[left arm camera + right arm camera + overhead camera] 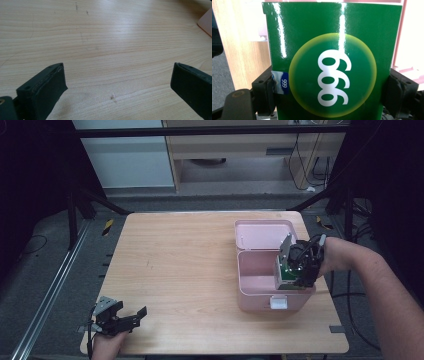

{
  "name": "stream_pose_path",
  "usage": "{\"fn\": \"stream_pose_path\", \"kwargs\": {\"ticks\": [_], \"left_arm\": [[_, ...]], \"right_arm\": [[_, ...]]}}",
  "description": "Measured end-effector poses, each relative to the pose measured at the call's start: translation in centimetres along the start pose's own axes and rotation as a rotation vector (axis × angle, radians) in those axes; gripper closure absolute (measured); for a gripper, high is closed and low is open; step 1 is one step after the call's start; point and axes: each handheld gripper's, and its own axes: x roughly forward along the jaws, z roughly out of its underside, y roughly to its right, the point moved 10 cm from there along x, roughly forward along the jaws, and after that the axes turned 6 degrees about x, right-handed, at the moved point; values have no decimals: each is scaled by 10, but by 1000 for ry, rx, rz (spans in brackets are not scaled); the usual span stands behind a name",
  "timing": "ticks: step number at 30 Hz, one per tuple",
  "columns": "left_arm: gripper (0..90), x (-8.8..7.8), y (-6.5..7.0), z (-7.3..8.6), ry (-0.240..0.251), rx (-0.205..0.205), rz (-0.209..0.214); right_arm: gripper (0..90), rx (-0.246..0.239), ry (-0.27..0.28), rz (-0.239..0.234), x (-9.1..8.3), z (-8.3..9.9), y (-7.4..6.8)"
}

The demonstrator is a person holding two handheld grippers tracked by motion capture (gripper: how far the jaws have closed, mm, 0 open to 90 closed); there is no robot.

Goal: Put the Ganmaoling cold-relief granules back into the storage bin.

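Your right hand-held gripper (295,279) is pinching the glossy green cardboard box w/ the white "999" print (332,62) by its two side faces, long axis upright, right at the open pink plastic storage box (260,270) at approx. 3 o'clock on the light wooden tabletop (190,270). The drop looks straight down, box well apart from the left hand-held gripper (131,319), which sits spread and empty at 7 o'clock.
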Motion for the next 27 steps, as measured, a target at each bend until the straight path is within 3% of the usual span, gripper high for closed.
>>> {"fn": "stream_pose_path", "kwargs": {"ticks": [9, 18, 27], "left_arm": [[0, 0, 0, 0, -2, 3, 1], [0, 0, 0, 0, 1, 3, 1], [0, 0, 0, 0, 0, 4, 1]], "right_arm": [[164, 9, -21, -27, 26, 5, 2], [164, 4, -33, -35, 40, 9, 3], [164, 30, -45, -56, 51, 11, 2]]}}
